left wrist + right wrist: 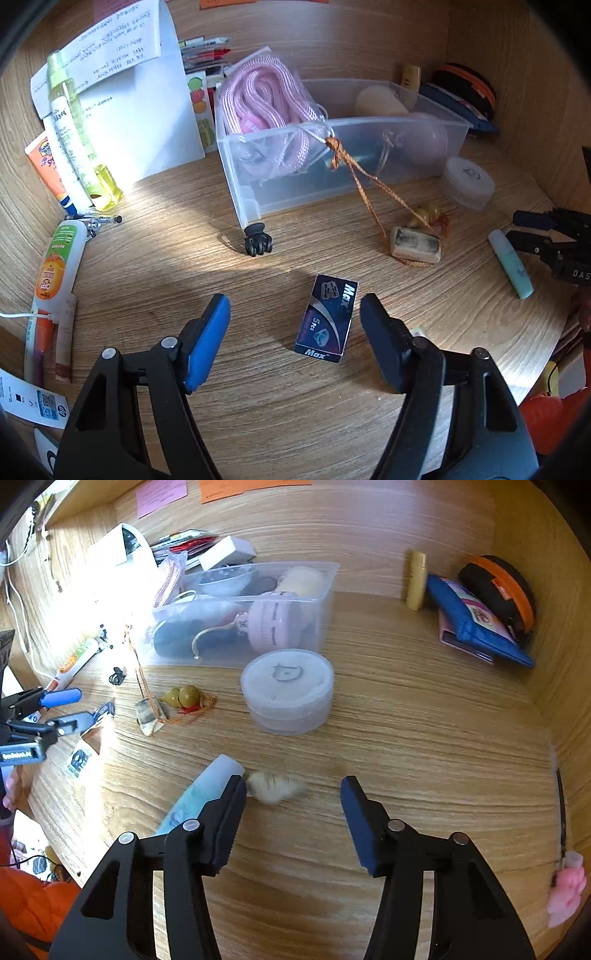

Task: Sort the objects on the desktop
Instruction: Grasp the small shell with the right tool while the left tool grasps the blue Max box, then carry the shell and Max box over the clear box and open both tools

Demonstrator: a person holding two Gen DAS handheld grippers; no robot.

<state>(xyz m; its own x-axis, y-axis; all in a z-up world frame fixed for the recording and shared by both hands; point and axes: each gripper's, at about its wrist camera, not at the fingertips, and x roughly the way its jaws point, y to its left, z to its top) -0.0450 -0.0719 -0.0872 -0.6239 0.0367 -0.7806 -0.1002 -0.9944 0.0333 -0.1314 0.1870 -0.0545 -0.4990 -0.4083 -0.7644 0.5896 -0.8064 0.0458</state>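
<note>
A dark blue "Max" box (327, 319) lies on the wooden desk between the fingers of my left gripper (295, 306), closer to the right finger. The pads stand apart from it, so the gripper is open. My right gripper (291, 781) is open over a small beige fluffy tuft (275, 786), which lies just inside its left finger. A pale teal tube (199, 797) lies outside that finger, partly hidden behind it. A clear plastic bin (369, 123) at the back holds a pink cord and other items.
A round white container (288, 694), a stone seal on an orange cord (415, 247) and a black hair claw (258, 242) lie in front of the bin. Bottles (55, 266) and papers crowd the left side. Pouches (476, 624) fill the back right corner.
</note>
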